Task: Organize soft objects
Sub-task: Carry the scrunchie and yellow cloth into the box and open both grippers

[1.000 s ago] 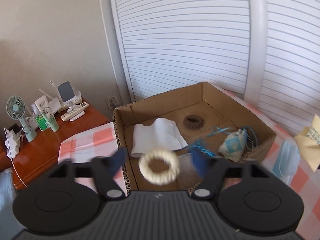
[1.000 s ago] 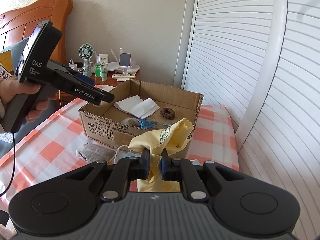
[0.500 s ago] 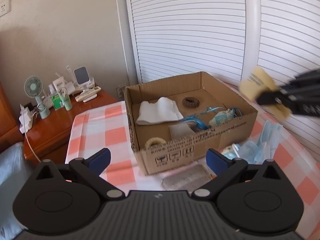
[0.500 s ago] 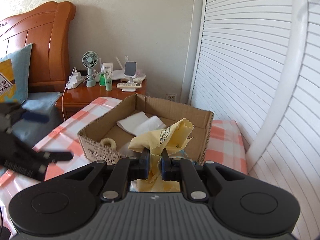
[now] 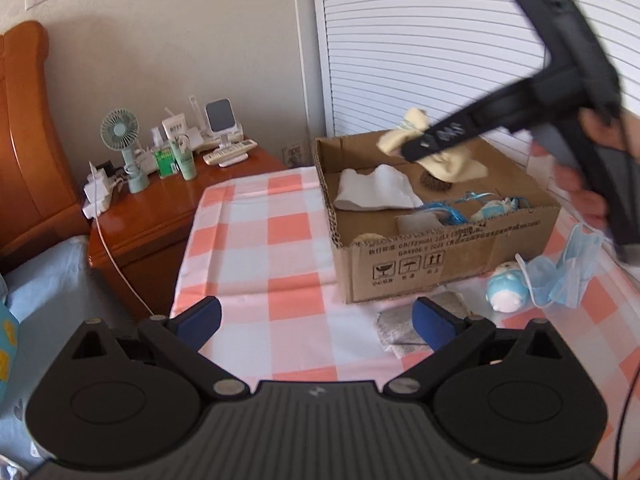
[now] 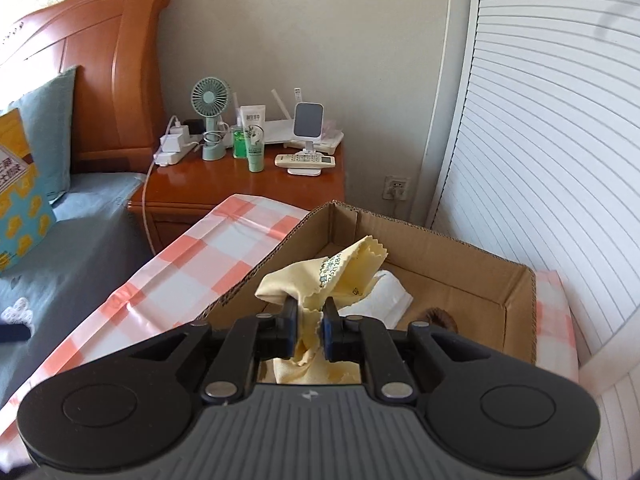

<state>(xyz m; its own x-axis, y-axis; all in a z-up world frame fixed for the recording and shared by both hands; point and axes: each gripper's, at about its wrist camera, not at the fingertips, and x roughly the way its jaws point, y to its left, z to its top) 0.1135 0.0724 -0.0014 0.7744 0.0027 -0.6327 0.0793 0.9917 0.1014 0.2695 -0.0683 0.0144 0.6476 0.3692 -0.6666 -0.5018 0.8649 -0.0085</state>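
A cardboard box (image 5: 440, 252) stands on the checked tablecloth (image 5: 260, 248). My right gripper (image 6: 311, 322) hangs over the box (image 6: 516, 312) with a yellow cloth (image 6: 332, 276) between its pads; its jaws are opening a little and the pads still touch the cloth. The left wrist view shows this yellow cloth (image 5: 452, 164) above the box's far side. In the box lie a white cloth (image 5: 376, 192), a brown scrunchie (image 5: 434, 184) and blue tasselled things (image 5: 448, 212). My left gripper (image 5: 316, 318) is open and empty, in front of the box. A grey cloth (image 5: 394, 328) lies by its right finger.
A blue face mask (image 5: 560, 276) and a small blue-white plush (image 5: 506, 288) lie on the cloth right of the box. A wooden nightstand (image 6: 240, 188) with a fan, bottles and a remote stands beyond. The bed (image 6: 80, 248) is at the left, slatted doors at the right.
My left gripper let the cream ring fall into the box, opened wide and drew back from the box. My right gripper carried the yellow cloth in over the box.
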